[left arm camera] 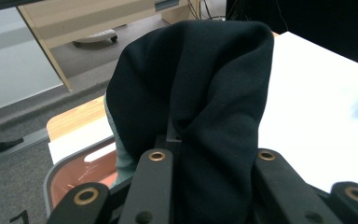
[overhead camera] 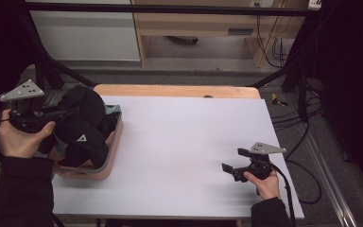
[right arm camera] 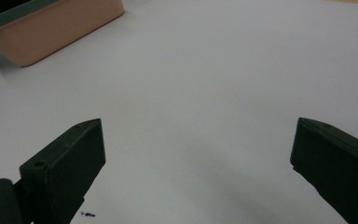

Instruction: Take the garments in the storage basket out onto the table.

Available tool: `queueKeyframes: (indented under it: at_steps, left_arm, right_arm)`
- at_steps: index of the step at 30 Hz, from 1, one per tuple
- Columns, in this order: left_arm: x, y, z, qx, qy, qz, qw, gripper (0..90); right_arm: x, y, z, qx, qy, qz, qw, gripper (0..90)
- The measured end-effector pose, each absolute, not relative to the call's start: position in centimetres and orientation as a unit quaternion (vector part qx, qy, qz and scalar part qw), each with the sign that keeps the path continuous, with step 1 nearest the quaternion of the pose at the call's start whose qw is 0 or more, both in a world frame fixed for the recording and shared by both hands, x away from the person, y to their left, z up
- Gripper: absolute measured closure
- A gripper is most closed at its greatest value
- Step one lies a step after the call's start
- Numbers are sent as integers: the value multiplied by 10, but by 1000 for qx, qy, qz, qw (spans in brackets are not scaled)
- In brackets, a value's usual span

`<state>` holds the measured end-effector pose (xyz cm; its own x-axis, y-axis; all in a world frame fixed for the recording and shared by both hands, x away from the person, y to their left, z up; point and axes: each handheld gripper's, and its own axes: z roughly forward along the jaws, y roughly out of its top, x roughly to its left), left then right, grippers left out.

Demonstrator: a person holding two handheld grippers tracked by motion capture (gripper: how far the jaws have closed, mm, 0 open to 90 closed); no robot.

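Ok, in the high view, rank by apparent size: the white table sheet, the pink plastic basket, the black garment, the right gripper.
1. White table sheet
2. Pink plastic basket and black garment: similar in extent, the basket partly covered, so unranked
3. Right gripper

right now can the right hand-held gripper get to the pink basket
Probably yes. The right hand-held gripper stands open over bare white table, nothing between it and the pink basket, though it would need a long reach across.

grey floor (overhead camera: 194, 73), wooden cabinet (overhead camera: 196, 21), black frame (overhead camera: 170, 8), dim light
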<state>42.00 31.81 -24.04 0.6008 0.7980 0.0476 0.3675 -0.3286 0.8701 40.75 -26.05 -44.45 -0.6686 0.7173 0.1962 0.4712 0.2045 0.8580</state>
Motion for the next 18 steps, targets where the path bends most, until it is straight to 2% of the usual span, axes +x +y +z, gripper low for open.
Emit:
queueKeyframes:
  at_steps: [18]
  left_arm:
    - [421,304,-226,779,359,244,454,767]
  right_arm:
    - [408,-261,-445,388,766,497,124,33]
